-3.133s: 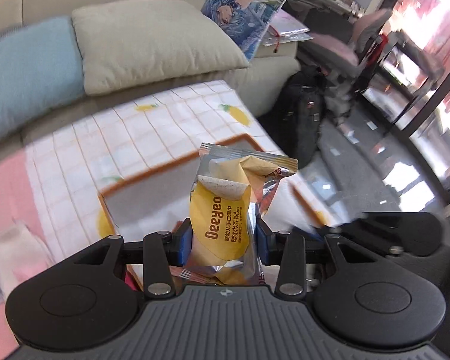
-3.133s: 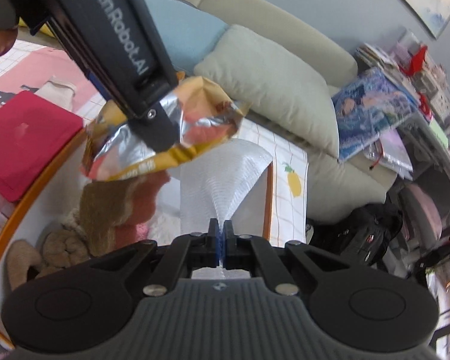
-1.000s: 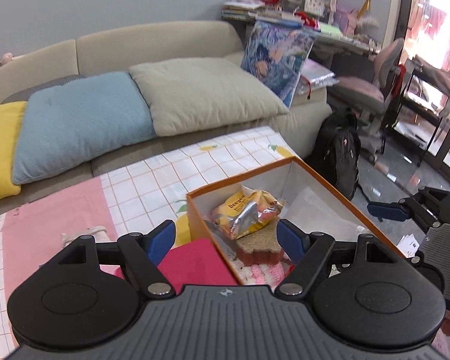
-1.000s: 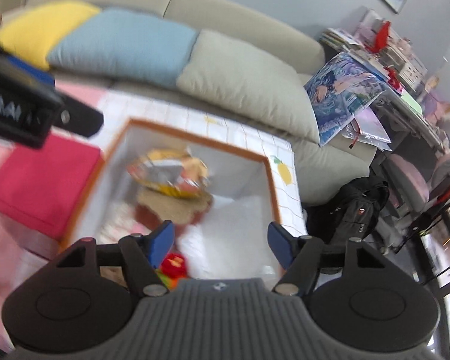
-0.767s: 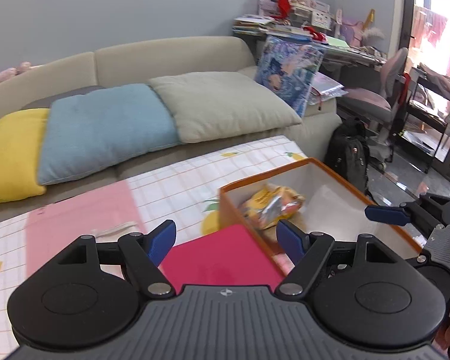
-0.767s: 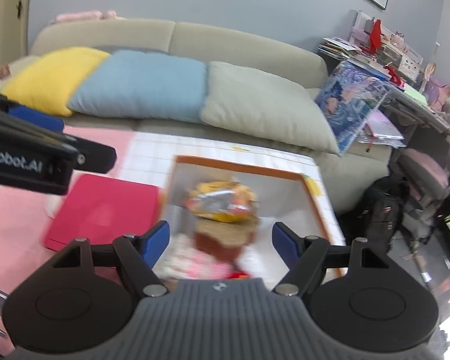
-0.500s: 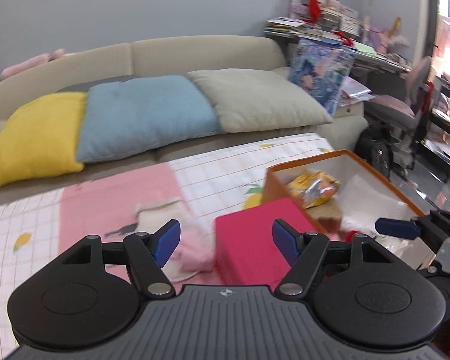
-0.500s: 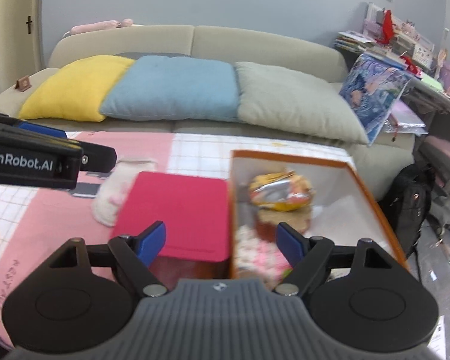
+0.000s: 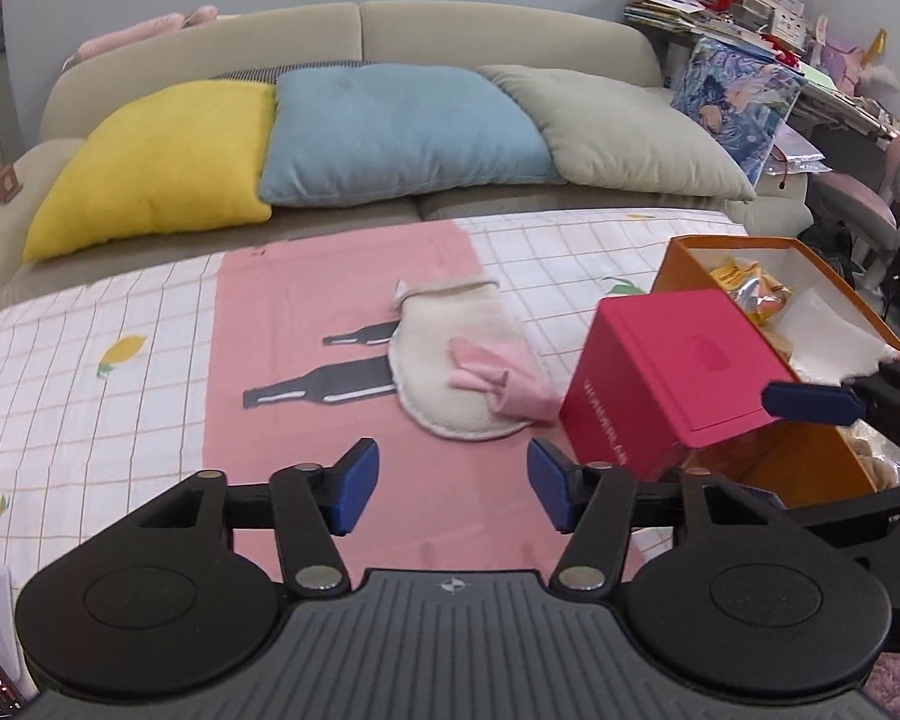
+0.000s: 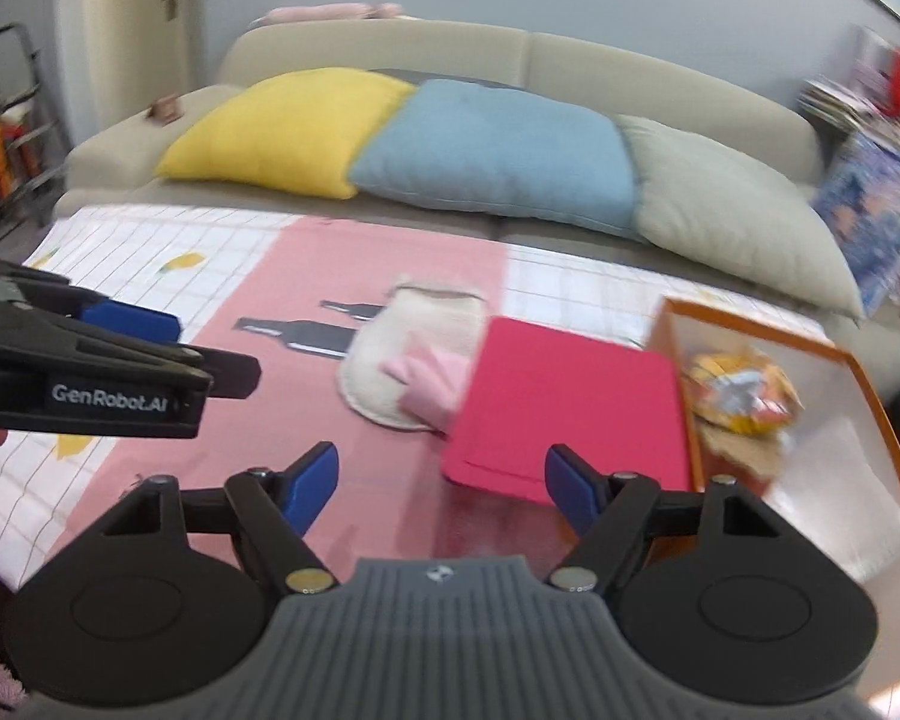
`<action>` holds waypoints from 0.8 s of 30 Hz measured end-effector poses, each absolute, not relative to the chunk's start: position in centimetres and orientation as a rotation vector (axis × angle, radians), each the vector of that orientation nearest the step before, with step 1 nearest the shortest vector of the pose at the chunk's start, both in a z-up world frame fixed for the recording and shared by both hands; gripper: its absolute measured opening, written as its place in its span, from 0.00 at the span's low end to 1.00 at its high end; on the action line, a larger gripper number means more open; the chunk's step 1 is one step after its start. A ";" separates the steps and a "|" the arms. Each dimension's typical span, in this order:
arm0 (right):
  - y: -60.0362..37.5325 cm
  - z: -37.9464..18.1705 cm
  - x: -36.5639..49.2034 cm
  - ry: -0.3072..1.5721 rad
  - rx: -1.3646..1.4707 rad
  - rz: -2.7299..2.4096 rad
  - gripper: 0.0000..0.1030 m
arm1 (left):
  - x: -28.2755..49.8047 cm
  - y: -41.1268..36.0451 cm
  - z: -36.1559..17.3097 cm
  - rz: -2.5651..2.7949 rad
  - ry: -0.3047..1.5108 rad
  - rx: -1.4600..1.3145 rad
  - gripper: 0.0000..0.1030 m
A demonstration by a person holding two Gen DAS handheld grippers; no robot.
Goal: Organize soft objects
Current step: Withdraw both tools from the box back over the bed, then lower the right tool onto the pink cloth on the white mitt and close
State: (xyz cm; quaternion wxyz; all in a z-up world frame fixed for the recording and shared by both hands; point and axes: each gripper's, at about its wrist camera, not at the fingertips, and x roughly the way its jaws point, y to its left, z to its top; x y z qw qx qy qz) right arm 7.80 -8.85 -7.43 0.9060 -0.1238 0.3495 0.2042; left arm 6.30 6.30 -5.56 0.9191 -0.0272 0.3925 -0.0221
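where pink cloth (image 9: 498,375) folds, fleecy oval mitt (image 9: 450,354)

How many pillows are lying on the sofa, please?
3, in a row along the beige sofa: a yellow fabric pillow at the left, a blue one in the middle, a grey-beige one at the right. More could be hidden outside the frame.

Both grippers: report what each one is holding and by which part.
Nothing is held. The left gripper and the right gripper are both open and empty, above the pink cloth; the yellow wipes packet lies in the orange box.
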 end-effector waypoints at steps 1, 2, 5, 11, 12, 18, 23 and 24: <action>-8.3 -7.5 7.9 0.715 -0.277 0.437 0.73 | 6.3 6.7 -5.7 -0.045 0.811 -0.059 0.58; -7.7 -7.5 8.1 0.707 -0.300 0.452 0.73 | 6.4 7.1 -5.9 -0.048 0.819 -0.060 0.55; -6.1 -7.5 9.1 0.689 -0.362 0.495 0.73 | 7.0 7.8 -6.4 -0.052 0.845 -0.043 0.45; -2.6 -8.2 12.5 0.713 -0.512 0.562 0.73 | 8.4 9.5 -7.4 -0.069 0.860 -0.014 0.44; -2.2 -8.3 13.2 0.724 -0.530 0.566 0.73 | 8.7 9.8 -7.5 -0.077 0.862 -0.009 0.44; 0.5 -9.8 17.8 0.874 -0.667 0.630 0.73 | 10.7 11.3 -8.2 -0.161 0.862 0.028 0.47; 1.9 -11.2 21.5 0.985 -0.727 0.668 0.79 | 13.2 11.9 -8.9 -0.211 0.881 0.065 0.51; 2.1 -11.5 22.3 1.008 -0.730 0.663 0.79 | 13.7 12.0 -9.1 -0.217 0.889 0.065 0.51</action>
